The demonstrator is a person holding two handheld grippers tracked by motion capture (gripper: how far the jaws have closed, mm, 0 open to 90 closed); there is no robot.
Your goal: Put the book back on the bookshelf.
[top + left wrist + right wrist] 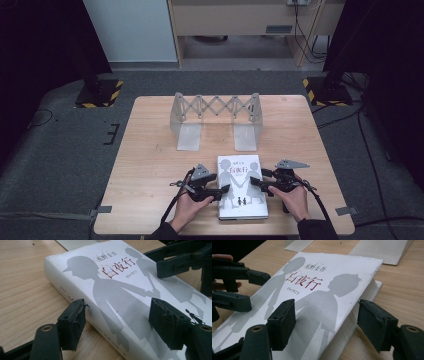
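A thick white book with grey silhouettes and red characters on its cover lies flat near the table's front edge. My left gripper is open at the book's left side; in the left gripper view one jaw stands beside the spine over the wood and the other over the cover. My right gripper is open at the book's right side; in the right gripper view its jaws straddle the page edge, with the left gripper opposite. Neither gripper presses on the book.
An extendable grey bookstand with two flat base plates stands at the back middle of the wooden table. Its plates lie just beyond the book. A hand holds each gripper from the front edge.
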